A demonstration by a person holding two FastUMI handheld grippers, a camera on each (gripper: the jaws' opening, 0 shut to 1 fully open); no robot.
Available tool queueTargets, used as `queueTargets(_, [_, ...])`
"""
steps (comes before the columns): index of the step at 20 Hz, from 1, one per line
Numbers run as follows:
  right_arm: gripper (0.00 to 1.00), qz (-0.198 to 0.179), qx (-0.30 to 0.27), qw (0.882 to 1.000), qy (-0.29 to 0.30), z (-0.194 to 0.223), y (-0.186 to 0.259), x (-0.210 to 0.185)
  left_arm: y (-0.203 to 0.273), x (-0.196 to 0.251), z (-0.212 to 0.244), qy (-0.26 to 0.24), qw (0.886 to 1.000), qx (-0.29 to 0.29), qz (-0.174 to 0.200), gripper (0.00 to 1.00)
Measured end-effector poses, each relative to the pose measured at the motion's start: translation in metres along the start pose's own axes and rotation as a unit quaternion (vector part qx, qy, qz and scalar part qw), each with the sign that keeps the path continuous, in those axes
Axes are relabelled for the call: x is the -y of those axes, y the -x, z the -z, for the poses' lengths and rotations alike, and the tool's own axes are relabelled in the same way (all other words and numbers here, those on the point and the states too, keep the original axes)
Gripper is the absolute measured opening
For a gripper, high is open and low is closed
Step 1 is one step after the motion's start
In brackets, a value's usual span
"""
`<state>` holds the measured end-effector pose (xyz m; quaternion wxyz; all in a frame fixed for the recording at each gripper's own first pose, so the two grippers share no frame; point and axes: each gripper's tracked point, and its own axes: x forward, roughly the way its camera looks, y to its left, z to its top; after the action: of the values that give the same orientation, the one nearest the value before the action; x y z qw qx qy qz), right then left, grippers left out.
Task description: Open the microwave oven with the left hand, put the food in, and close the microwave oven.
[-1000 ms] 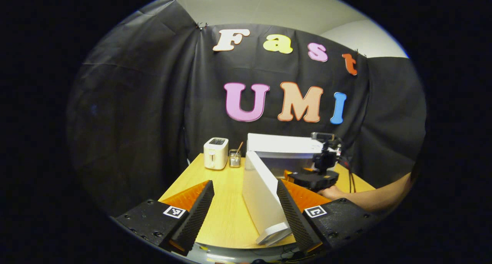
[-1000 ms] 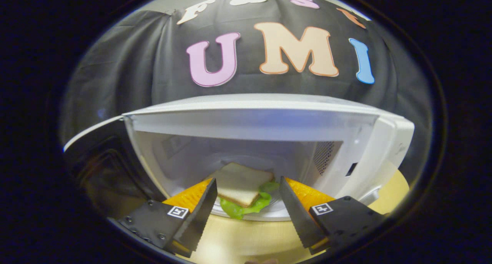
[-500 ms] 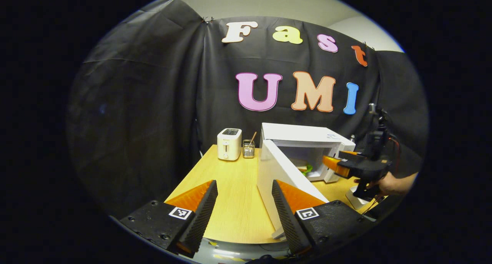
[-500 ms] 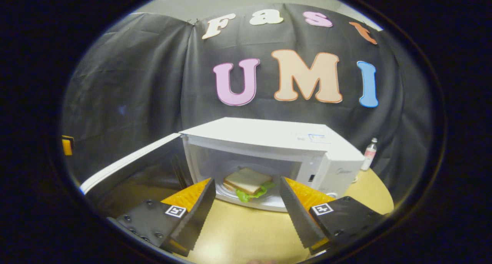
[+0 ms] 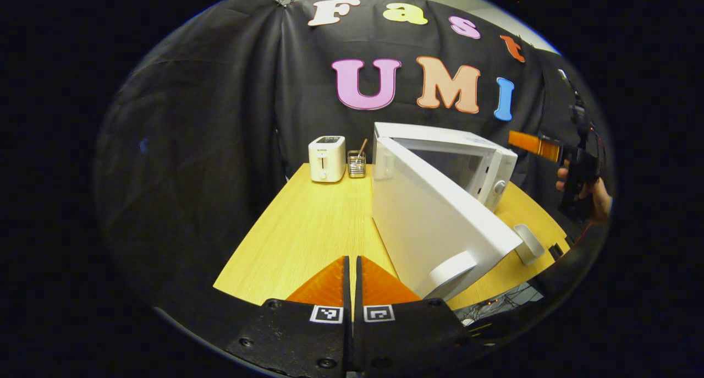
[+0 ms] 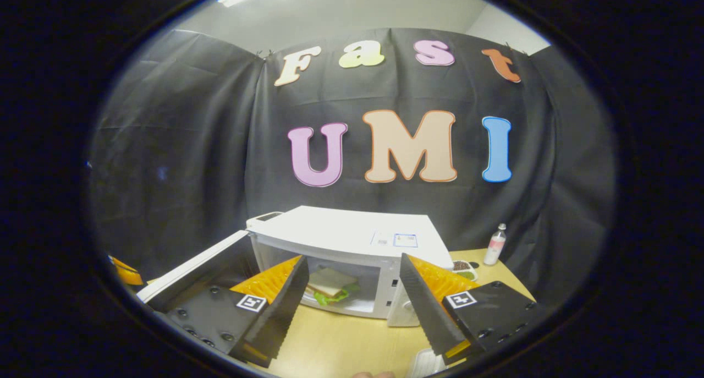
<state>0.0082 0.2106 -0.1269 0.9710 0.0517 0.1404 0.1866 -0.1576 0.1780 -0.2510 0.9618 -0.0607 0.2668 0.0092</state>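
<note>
Two of the three steps look finished. Visible from the right gripper view: sandwich (image 6: pixel 329 283) lying flat inside the microwave (image 6: pixel 352 229), near the front of the cavity, with the door (image 5: pixel 434 218) hanging wide on its left hinge. Leaves only the closing.

Left gripper (image 5: pixel 352 259): pressed together, clamped on nothing, poised off the front edge of the bench (image 5: pixel 297 229), just left of the door's outer face and its handle (image 5: pixel 452 267). Probably closed up to serve as a blunt pusher against the panel, though that is a judgement and not a thing seen. Not yet touching the door, as far as can be told.

Right gripper (image 6: pixel 353 259): spread wide, empty, held high and back from the oven mouth, presumably to stay clear of the door's swing.

Against half a second ago: left gripper then spread, straddling the door's free edge; now shut and drawn round to the door's outer side. Right gripper a second ago close up at the cavity, framing the sandwich; since lifted up and away, beyond the right edge of the bench. Sandwich unmoved.

Toaster (image 5: pixel 326 158) and utensil cup (image 5: pixel 356 166) at the back-left corner, well clear of the door's path.
</note>
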Motion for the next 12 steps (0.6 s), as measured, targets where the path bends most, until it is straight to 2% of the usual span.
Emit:
queueTargets(1, [1.00, 0.000, 0.003, 1.000, -0.003, -0.005, 0.003, 0.001, -0.003, 0.001, 0.008, -0.003, 1.000, -0.011, -0.001, 0.00])
queueTargets(4, [0.96, 0.003, 0.015, 1.000, 0.000, -0.017, 0.013, 0.007, -0.005, 0.006, 0.026, -0.012, 0.999, -0.040, -0.002, 0.00])
queueTargets(9, [0.96, 0.009, 0.035, 0.999, -0.005, -0.034, 0.022, 0.022, -0.010, 0.021, 0.031, -0.031, 0.998, -0.047, 0.011, 0.00])
queueTargets(12, [0.96, 0.032, 0.046, 0.998, -0.012, -0.049, 0.027, 0.046, -0.016, 0.032, 0.029, -0.043, 0.998, -0.046, 0.021, 0.00])
